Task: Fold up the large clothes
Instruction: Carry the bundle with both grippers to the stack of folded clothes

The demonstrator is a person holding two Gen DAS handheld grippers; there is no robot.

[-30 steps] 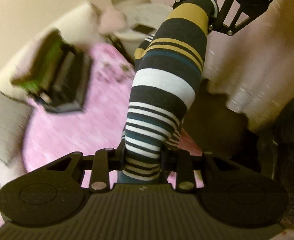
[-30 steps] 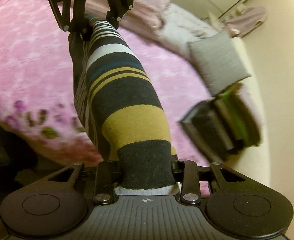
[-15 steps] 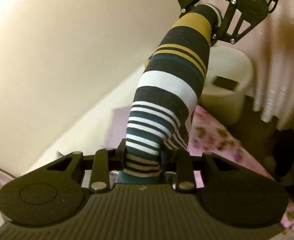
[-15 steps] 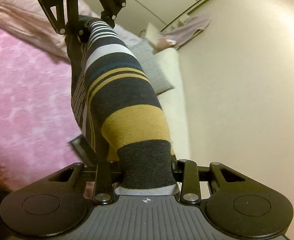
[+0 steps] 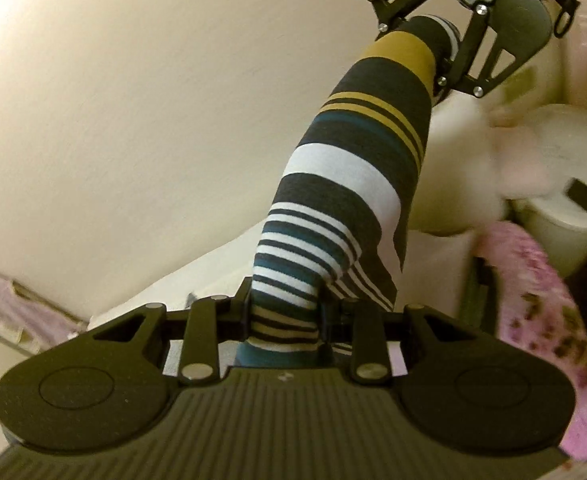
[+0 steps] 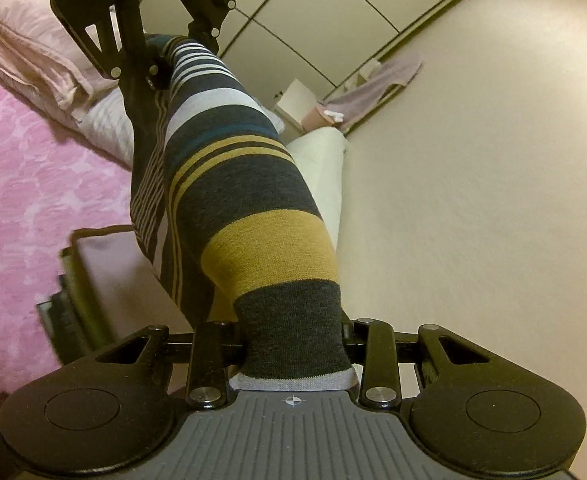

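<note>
Two grippers have swung the striped garment (image 5: 349, 184) up off the pink bedspread (image 6: 25, 184) toward the wall (image 5: 153, 100), so it now hangs stretched in the air. Left gripper (image 5: 283, 320) clamps one end, right gripper (image 6: 293, 352) the other; laying flat comes next.

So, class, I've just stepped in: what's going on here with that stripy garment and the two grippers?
A person is working two handheld grippers on a striped garment. The left gripper is shut on the end with thin white and teal stripes, and the right gripper is shut on the dark grey end beside the mustard band. The cloth runs stretched between them, held up in the air above a bed with a pink blanket. No fold is laid down yet.
</note>
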